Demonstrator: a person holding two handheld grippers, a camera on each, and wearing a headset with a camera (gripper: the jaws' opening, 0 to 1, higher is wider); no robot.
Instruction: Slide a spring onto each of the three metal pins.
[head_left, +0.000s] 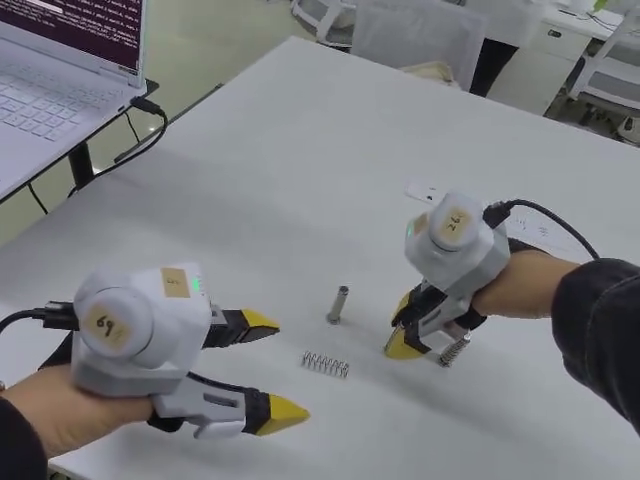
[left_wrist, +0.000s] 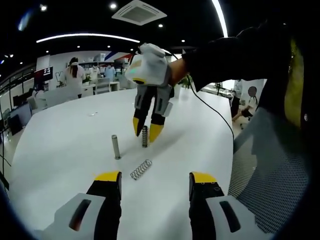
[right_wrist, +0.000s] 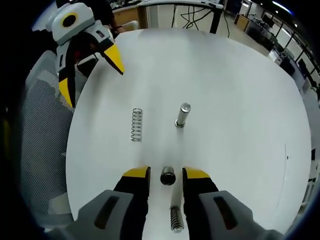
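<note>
1. Nearest, low left in the head view: left hand-held gripper (head_left: 268, 367). Its jaws are wide apart with nothing between them. The yellow tips point across the white bench (head_left: 300, 150) toward the parts.
2. Just ahead of those tips the loose spring (head_left: 325, 364) lies flat on the bench and touches nothing. In the left gripper view it sits a little past the gap between that gripper's own jaws (left_wrist: 141, 169).
3. Just beyond the loose spring, and apart from it, the bare pin (head_left: 338, 304) stands upright on the bench. No coil is on it.
4. To the right of the bare pin, about level with it, the right hand-held gripper (right_wrist: 166, 173) is tipped down at the bench with its tips close to the surface.
5. The right jaws sit narrowly apart, one on each side of the second pin (right_wrist: 168, 176). A sliver of bench shows between the pin and each jaw. Cannot tell whether the pads actually bear on it.
6. The second pin carries the fitted spring (right_wrist: 174, 219) on its lower part, and its top end is bare. In the head view this pin leans beside the right tips (head_left: 452, 350). In the left gripper view it stands between them.
7. The two pins are near each other but not touching.
8. Far left, off the bench edge: an open laptop (head_left: 50, 90) with a cable running from it.
9. Beyond the far end of the bench: chairs (head_left: 415, 35).
</note>
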